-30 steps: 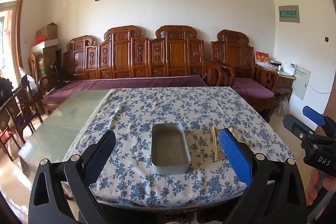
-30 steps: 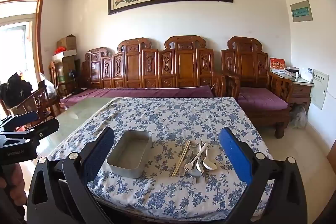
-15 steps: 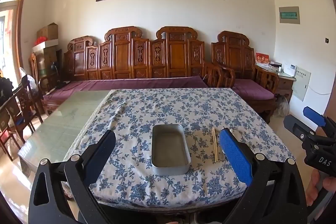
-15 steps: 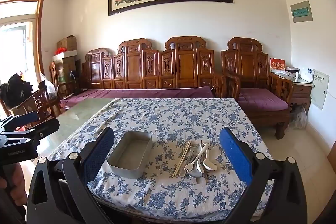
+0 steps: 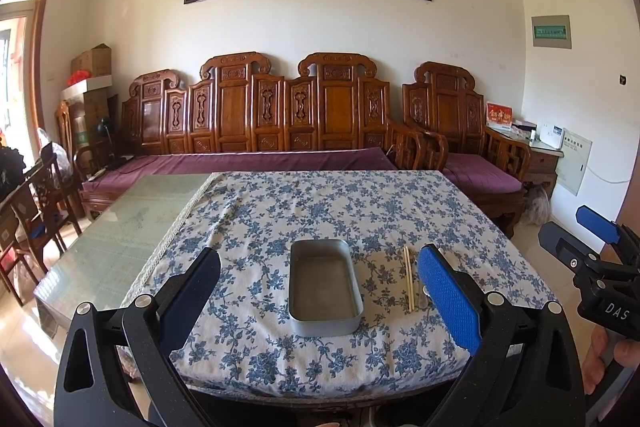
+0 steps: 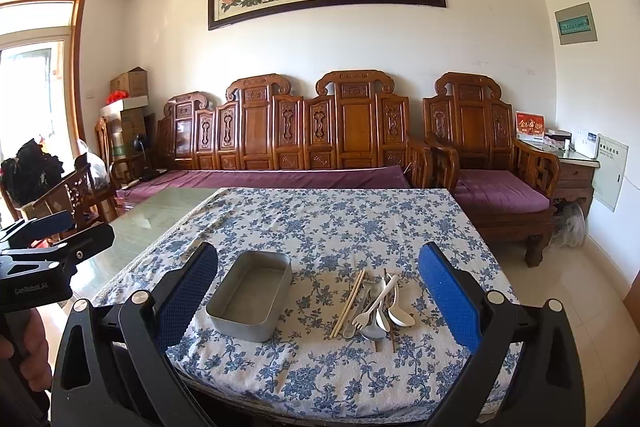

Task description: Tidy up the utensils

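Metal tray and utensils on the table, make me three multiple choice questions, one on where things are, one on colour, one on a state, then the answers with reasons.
1. Where do the utensils lie relative to the metal tray?
A. Inside it
B. On the cloth to its right
C. On the sofa

2. What colour is the tablecloth pattern?
A. Blue flowers on white
B. Red stripes
C. Plain green

3. What state is the tray in?
A. Holding spoons
B. Covered by a lid
C. Empty

Answers:
1 B, the chopsticks, fork and spoons sit bunched on the cloth beside the tray.
2 A, blue blossoms cover the white fabric.
3 C, its bare grey bottom shows in both views.
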The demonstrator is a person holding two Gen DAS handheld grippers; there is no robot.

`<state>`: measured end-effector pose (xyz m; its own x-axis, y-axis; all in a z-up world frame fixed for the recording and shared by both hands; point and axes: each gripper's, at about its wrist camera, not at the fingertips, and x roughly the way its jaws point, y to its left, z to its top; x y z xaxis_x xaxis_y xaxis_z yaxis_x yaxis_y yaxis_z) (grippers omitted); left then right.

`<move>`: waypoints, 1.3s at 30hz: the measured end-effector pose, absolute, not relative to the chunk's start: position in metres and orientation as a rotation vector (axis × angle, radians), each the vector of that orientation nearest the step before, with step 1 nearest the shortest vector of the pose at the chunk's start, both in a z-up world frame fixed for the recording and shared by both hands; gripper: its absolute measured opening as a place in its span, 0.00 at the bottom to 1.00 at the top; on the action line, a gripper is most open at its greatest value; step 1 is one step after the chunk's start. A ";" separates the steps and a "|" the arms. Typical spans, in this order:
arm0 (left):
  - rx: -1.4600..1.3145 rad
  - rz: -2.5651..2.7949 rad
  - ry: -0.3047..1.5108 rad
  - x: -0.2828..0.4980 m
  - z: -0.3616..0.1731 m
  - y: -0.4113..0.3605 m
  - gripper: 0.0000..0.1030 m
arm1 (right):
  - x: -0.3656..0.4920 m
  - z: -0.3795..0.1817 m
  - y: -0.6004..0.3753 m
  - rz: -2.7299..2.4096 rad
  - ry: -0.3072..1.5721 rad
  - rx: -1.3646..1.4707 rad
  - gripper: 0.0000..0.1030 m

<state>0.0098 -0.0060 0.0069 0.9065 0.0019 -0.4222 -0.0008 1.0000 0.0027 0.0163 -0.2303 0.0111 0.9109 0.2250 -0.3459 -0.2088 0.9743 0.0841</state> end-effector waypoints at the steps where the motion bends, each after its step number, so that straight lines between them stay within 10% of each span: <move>1: 0.002 0.001 0.435 0.011 0.007 -0.007 0.93 | 0.016 0.011 -0.230 0.224 0.362 0.045 0.98; 39: -0.005 -0.011 0.414 -0.010 0.019 0.001 0.93 | 0.014 0.020 -0.221 0.225 0.353 0.044 0.98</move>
